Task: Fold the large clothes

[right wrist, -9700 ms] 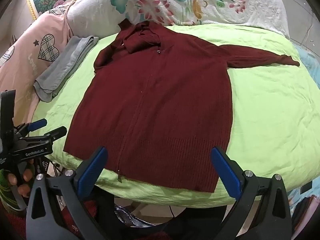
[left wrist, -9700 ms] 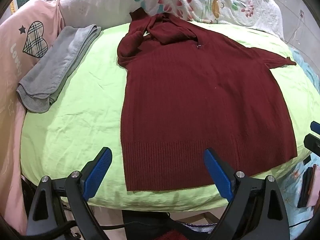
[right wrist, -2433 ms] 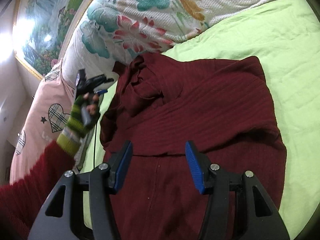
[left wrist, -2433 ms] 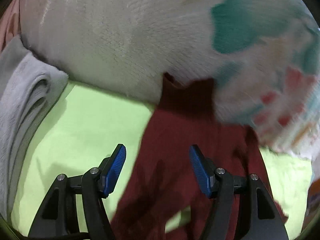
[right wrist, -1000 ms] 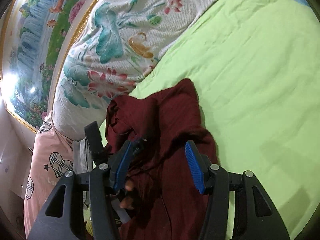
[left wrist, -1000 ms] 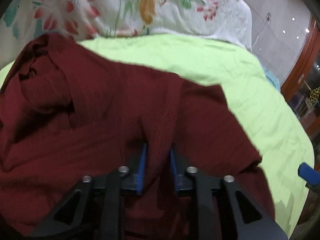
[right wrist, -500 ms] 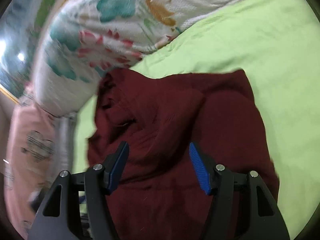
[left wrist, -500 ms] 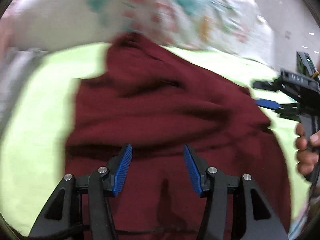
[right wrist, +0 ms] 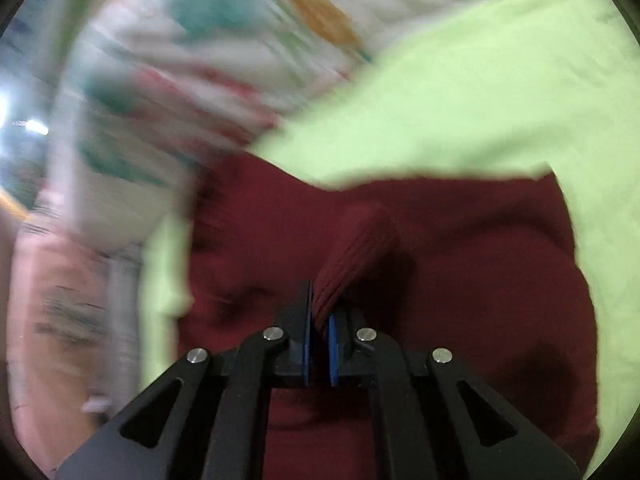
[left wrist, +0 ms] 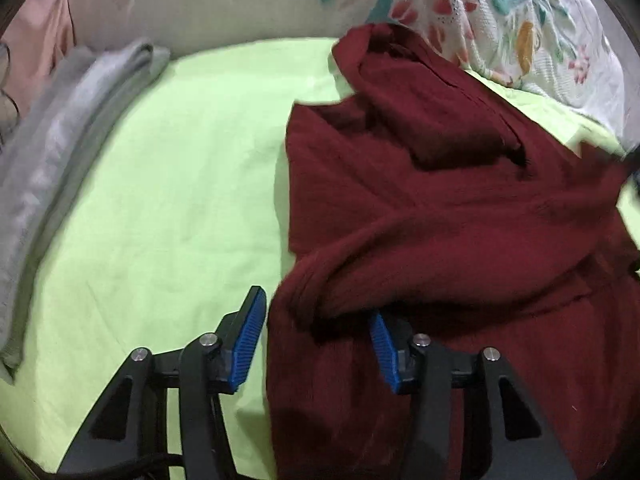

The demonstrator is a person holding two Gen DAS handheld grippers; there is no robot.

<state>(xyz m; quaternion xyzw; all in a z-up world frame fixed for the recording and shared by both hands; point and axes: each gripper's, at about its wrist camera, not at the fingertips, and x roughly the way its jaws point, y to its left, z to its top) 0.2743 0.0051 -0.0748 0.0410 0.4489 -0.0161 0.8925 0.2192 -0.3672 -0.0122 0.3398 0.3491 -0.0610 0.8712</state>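
The right tongs [right wrist: 318, 336], spread apart half a second ago, now pinch a ribbed fold of the maroon sweater [left wrist: 460, 208] lying just ahead on the green bed sheet [left wrist: 168, 184], while the left tongs [left wrist: 316, 344] gape over its edge, so a fold is likely starting.

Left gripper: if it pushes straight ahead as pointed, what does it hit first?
Likely the sweater: a rolled fold lies between the open left gripper's fingers, just ahead. Depth is unclear.
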